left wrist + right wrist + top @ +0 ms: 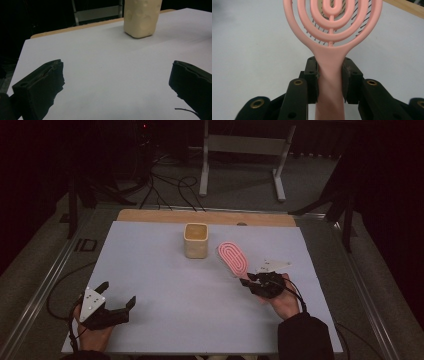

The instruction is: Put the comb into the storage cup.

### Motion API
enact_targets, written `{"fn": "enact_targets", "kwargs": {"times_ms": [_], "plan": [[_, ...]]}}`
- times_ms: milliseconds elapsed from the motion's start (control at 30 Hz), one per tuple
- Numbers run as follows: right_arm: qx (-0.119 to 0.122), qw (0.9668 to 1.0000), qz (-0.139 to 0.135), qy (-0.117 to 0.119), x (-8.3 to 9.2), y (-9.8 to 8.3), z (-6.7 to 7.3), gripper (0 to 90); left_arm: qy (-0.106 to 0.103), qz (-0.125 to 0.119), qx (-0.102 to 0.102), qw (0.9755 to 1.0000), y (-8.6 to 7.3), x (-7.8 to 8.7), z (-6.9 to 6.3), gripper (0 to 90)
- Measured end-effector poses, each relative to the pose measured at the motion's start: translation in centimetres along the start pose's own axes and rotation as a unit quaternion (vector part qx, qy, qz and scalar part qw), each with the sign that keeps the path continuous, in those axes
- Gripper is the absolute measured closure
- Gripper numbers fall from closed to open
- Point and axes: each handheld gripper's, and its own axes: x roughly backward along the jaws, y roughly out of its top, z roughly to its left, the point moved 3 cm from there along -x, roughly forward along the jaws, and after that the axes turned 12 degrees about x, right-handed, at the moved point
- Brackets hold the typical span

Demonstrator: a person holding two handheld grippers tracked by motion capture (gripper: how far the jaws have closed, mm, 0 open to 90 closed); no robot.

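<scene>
In my right hand, my right gripper (248, 281) is clenched on the handle of a pink hairbrush (232, 257); the right gripper view shows the handle (329, 75) squeezed between the two black jaws, pads pressing on both of its sides, and the brush's head of looped pink rings rising past the top edge, with dark bristles visible through the gaps. In the high view the brush slants up and away from my hand, its oval head held over the white table top (165, 285), to the right of a cream-coloured cup (196, 240) and near it, though I cannot tell whether the head touches the board or hangs just above it. The cup stands upright towards the far middle of the white sheet, in front of a strip of bare wood (150, 216) along the far edge. My left gripper (118, 303) sits at the near left corner of the table, well apart from the brush and the cup, and it is released: the left gripper view shows its two jaws spread wide with bare white surface between them and the cup (142, 17) standing farther off, beyond the gap.
</scene>
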Motion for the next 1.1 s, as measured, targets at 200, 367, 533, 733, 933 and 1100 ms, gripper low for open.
{"fn": "enact_targets", "kwargs": {"times_ms": [200,367,533,733,933,1100], "plan": [[-0.009,0.9998,-0.018,-0.004,1.0,-0.7,-0.1,69.6,-0.003,0.001,-0.001,1.0,0.1,-0.1,-0.1,0.0],[-0.005,0.9996,-0.027,-0.007,1.1,-0.7,0.3,69.6,-0.005,0.0,-0.002,1.0,0.1,-0.1,-0.1,0.0],[-0.005,0.9993,-0.037,-0.01,1.2,-0.6,0.6,69.6,-0.006,0.002,-0.002,1.0,0.2,-0.1,-0.3,0.0],[-0.001,0.9988,-0.049,-0.005,0.9,-0.5,1.0,69.6,-0.014,0.006,0.01,0.9998,0.4,-0.3,-0.4,0.0],[-0.005,0.9985,-0.055,-0.006,0.7,-0.7,1.1,69.6,-0.022,0.005,0.012,0.9997,1.3,-0.6,-0.8,0.0],[-0.005,0.9983,-0.057,-0.007,0.8,-0.6,1.1,69.6,-0.036,0.015,0.007,0.9992,2.1,-1.1,-1.3,0.0]]}}
